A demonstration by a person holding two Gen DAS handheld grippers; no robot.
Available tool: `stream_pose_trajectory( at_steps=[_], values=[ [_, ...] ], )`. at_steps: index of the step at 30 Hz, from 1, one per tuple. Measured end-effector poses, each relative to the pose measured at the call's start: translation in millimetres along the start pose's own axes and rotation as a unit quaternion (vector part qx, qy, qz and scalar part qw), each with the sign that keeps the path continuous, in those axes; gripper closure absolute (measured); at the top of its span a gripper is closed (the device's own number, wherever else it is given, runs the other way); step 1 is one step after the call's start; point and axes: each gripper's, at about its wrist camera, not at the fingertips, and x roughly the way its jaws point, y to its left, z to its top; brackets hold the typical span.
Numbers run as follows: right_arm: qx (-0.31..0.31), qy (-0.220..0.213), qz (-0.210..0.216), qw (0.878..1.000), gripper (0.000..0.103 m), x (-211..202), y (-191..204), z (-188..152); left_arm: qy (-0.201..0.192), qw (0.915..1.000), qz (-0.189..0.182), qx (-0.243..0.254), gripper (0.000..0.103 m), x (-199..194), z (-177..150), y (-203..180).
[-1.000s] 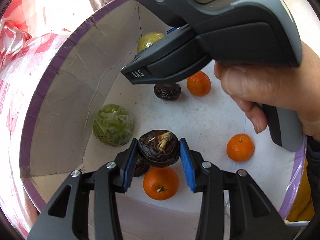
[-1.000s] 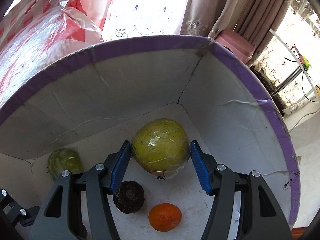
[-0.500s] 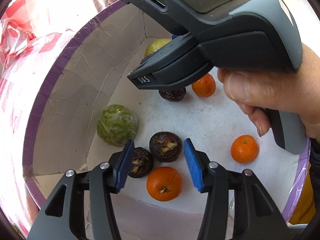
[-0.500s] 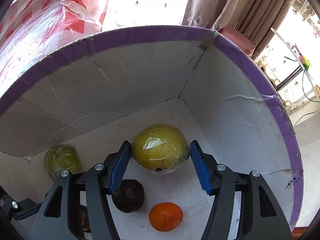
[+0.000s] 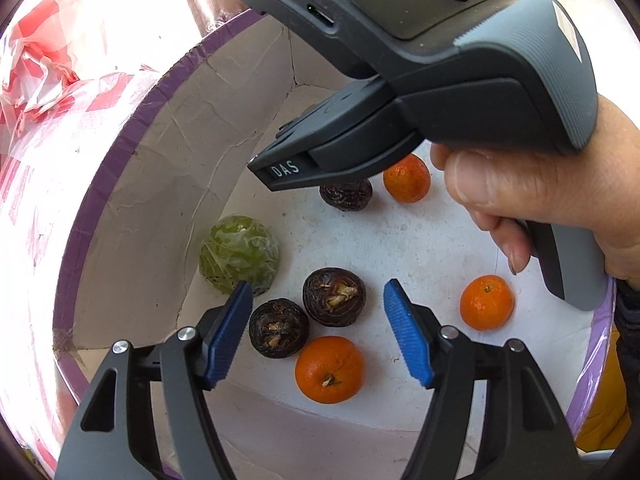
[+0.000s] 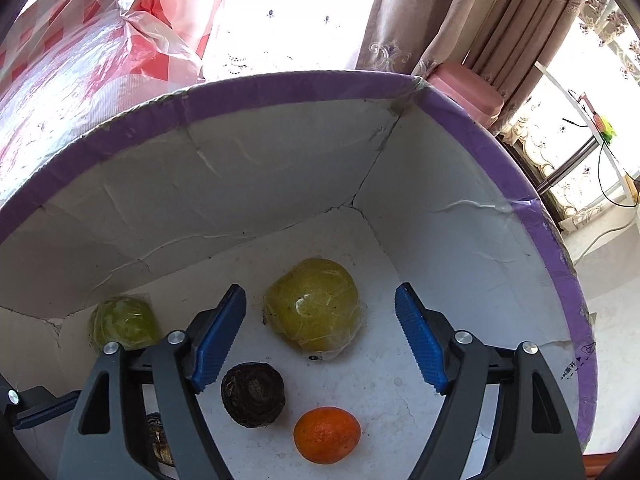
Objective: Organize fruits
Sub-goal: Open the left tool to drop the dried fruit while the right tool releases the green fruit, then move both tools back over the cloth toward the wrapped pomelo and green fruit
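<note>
Left wrist view looks down into a white box (image 5: 132, 184) with a purple rim, where the left gripper (image 5: 318, 332) hangs with its blue pads spread wide and nothing between them. Below the gap lie two dark fruits (image 5: 334, 297), touching each other, with an orange (image 5: 329, 369) just near of them. A wrapped green fruit (image 5: 239, 255) sits left against the wall, a second orange (image 5: 486, 302) lies to the right, and a third orange (image 5: 406, 178) sits far beside another dark fruit (image 5: 346, 195). A hand (image 5: 532, 208) holds the right tool above them. Right wrist view shows the right gripper (image 6: 320, 338) also wide open, holding nothing, with a wrapped yellow fruit (image 6: 312, 304) resting on the floor near the far corner between its pads without touching them.
</note>
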Motion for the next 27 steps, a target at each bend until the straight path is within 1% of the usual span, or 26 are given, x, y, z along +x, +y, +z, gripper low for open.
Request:
stream_pose_trajectory(
  at_steps=[3,5,7,8,12,15,19,21,24,27],
  values=[
    [0.002,-0.008,0.000,1.000,0.029,-4,-2,0,-0.003,1.0000,0.001,-0.001,0.034,-2,0,1],
    [0.005,-0.018,-0.001,1.000,0.029,-9,-1,-1,-0.008,1.0000,0.002,-0.001,0.031,-5,0,1],
    [0.009,-0.032,-0.003,0.999,0.029,-16,0,-2,-0.020,0.9998,0.004,0.000,0.025,-7,-3,-1],
    [0.013,-0.041,-0.005,0.999,0.029,-20,-1,-3,-0.026,0.9997,0.004,0.000,0.024,-9,-4,-1],
    [0.040,-0.074,-0.005,0.996,0.029,-36,-7,-4,-0.049,0.9987,0.007,-0.009,0.024,-21,-7,2],
    [0.051,-0.084,-0.003,0.995,0.028,-45,-10,-3,-0.072,0.9972,0.006,-0.022,0.023,-34,-12,7],
    [0.050,-0.098,-0.007,0.994,0.027,-58,-9,-3,-0.097,0.9943,0.007,-0.044,0.022,-49,-20,16],
    [0.058,-0.109,-0.001,0.992,0.027,-67,-9,-2,-0.110,0.9923,0.008,-0.055,0.021,-58,-24,23],
    [0.064,-0.122,0.004,0.990,0.026,-82,-8,-2,-0.134,0.9882,0.011,-0.073,0.019,-74,-27,30],
    [0.063,-0.131,0.011,0.989,0.026,-93,-6,1,-0.158,0.9832,0.019,-0.090,0.018,-88,-35,36]
  ],
)
